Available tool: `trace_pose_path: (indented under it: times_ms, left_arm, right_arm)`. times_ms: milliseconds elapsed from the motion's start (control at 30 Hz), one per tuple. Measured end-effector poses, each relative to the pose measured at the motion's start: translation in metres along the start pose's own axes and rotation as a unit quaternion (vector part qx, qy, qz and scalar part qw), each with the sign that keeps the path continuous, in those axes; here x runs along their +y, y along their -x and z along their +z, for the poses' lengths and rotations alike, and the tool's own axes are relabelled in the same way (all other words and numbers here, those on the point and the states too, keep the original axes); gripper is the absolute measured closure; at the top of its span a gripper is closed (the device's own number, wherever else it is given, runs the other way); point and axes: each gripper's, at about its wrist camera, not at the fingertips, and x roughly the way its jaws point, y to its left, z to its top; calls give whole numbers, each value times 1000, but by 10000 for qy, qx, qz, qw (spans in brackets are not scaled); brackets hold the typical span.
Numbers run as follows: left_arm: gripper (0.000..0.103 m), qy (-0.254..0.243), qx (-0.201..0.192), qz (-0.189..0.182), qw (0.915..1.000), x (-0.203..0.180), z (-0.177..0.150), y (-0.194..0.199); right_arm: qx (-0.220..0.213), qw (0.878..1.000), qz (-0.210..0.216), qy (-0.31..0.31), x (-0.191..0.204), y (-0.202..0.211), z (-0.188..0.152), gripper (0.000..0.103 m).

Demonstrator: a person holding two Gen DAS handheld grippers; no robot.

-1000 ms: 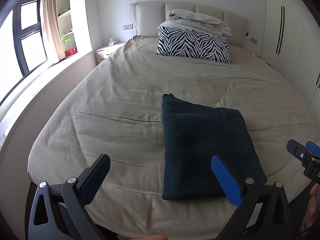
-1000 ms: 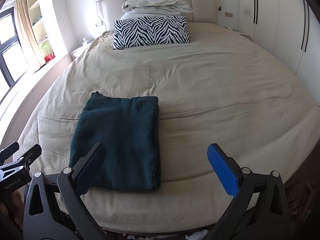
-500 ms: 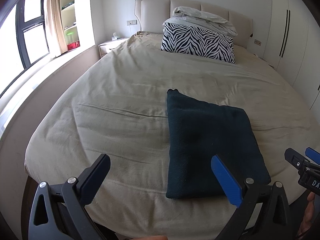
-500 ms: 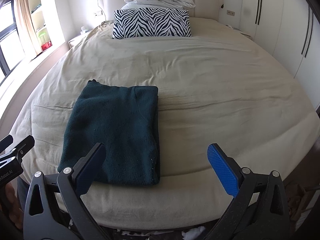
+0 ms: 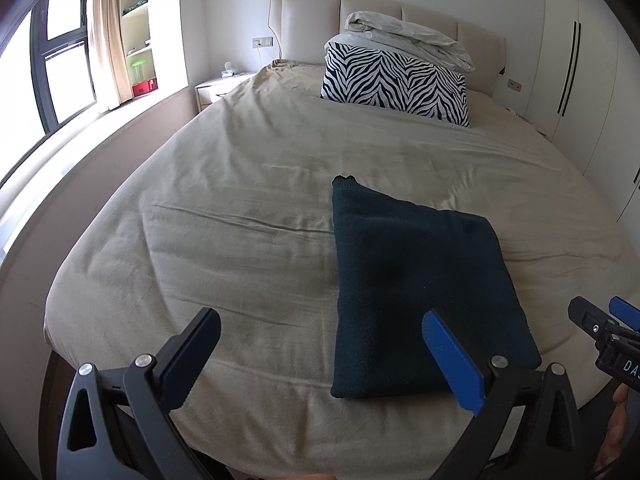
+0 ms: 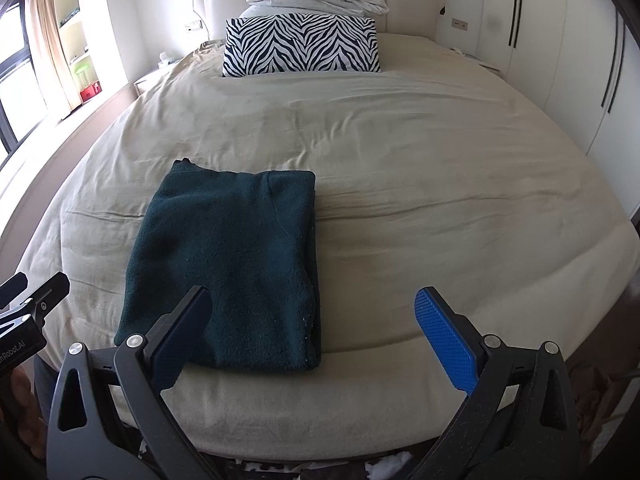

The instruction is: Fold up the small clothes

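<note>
A dark green knit garment (image 5: 416, 280) lies folded into a neat rectangle near the foot of the beige bed (image 5: 248, 184); in the right wrist view the same garment (image 6: 236, 264) sits left of centre. My left gripper (image 5: 320, 356) hovers open at the foot edge, its blue pad over the garment's near right corner, holding nothing. My right gripper (image 6: 316, 332) also stands open and empty, its dark finger over the garment's near left corner. The right gripper's tips (image 5: 600, 324) show at the left view's right edge, and the left gripper's tips (image 6: 32, 296) at the right view's left edge.
A zebra-print pillow (image 5: 396, 80) with a folded pale duvet (image 5: 408, 40) on top sits at the headboard. A nightstand (image 5: 220, 88) and window (image 5: 60, 76) are on the left, white wardrobes (image 6: 568, 60) on the right. Wide beige sheet surrounds the garment.
Both grippers have drawn back and risen a little from the folded garment, which stays still on the bed. Both stay open.
</note>
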Motion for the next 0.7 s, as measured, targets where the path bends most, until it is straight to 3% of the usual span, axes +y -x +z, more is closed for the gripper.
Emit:
trace_pose_path:
  times_ms: [700]
  left_arm:
    - [0,-5,10,-33,10000,0,0,-3]
  right_arm:
    - [20,10000,-7,-34,1,0,-1,0]
